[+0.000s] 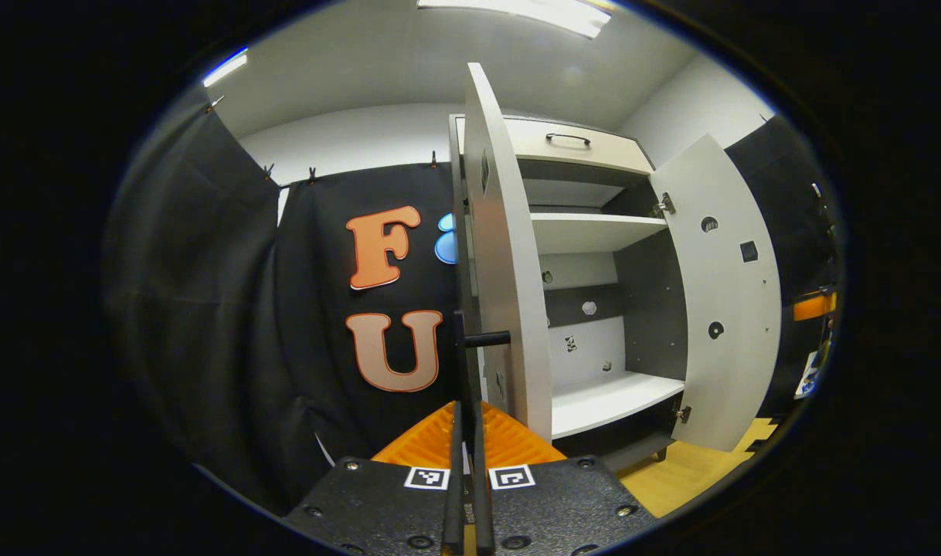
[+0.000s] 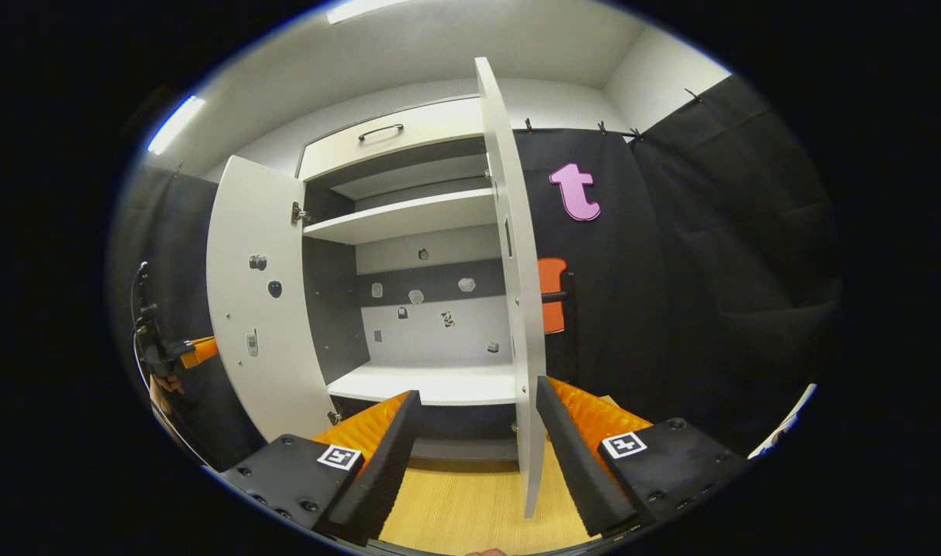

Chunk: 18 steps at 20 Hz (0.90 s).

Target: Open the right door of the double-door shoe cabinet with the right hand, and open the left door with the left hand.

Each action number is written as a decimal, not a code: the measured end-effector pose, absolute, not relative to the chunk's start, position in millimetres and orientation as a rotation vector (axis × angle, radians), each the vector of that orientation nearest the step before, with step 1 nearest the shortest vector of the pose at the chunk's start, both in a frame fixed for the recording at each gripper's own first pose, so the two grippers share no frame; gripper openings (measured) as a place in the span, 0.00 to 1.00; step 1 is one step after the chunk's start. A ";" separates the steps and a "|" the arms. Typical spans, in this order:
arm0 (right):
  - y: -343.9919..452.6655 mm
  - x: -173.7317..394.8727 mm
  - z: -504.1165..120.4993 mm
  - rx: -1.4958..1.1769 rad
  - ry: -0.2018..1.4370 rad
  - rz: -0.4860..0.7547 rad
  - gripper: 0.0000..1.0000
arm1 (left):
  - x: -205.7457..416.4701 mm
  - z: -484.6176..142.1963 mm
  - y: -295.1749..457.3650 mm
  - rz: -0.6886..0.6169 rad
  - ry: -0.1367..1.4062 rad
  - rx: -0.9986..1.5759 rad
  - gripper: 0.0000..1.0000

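With the left gripper (image 1: 466, 463) seemingly pinching the left door (image 1: 505, 255) handle (image 1: 470, 340) and the right gripper (image 2: 477, 455) spread, free, a further pull risked straining hinges.

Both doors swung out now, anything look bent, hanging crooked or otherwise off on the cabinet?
Nothing stands out. Left door and right door both stand open on their hinges, shelves look level, and the drawer on top is closed.

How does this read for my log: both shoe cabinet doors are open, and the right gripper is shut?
No: the right gripper is open, its fingers either side of the right door, as the right gripper view shows. The left door is open too.
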State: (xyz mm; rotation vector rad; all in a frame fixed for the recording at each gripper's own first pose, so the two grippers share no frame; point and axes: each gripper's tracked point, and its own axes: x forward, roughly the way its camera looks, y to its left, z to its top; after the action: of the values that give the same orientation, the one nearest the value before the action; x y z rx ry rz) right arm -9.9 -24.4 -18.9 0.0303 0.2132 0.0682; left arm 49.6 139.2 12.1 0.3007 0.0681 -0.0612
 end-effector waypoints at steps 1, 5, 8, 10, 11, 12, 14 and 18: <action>-22.1 -9.9 -16.4 0.025 0.211 0.073 0.87 | 37.5 18.2 139.4 -0.022 0.062 0.300 0.05; -14.7 -9.3 -18.5 0.020 0.234 0.080 0.87 | -9.2 22.0 117.9 0.073 0.074 0.234 0.07; -8.8 -7.8 -16.1 0.014 0.223 0.076 0.87 | -27.9 25.3 83.8 0.058 0.060 0.179 0.05; -1.5 -9.9 -13.7 0.018 0.217 0.086 0.87 | -29.8 15.6 50.3 -0.003 0.090 0.118 0.04; 3.0 -11.5 -10.6 0.019 0.210 0.092 0.87 | -30.4 10.4 37.3 -0.024 0.107 0.099 0.02; 5.8 -13.3 -6.6 0.018 0.198 0.097 0.97 | -30.8 7.7 27.8 -0.032 0.116 0.094 0.02; 9.2 -18.3 2.3 -0.002 0.164 0.095 0.87 | -28.2 8.2 16.7 -0.037 0.118 0.108 0.02; 5.0 -26.3 9.2 -0.021 0.132 0.050 0.97 | -27.4 7.2 -4.4 -0.050 0.095 0.169 0.31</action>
State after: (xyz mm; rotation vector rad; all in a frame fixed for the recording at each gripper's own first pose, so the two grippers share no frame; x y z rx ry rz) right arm -26.3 5.0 9.2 -0.0212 0.1316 0.0496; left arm -27.4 -4.4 7.2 0.1692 0.0946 -0.0502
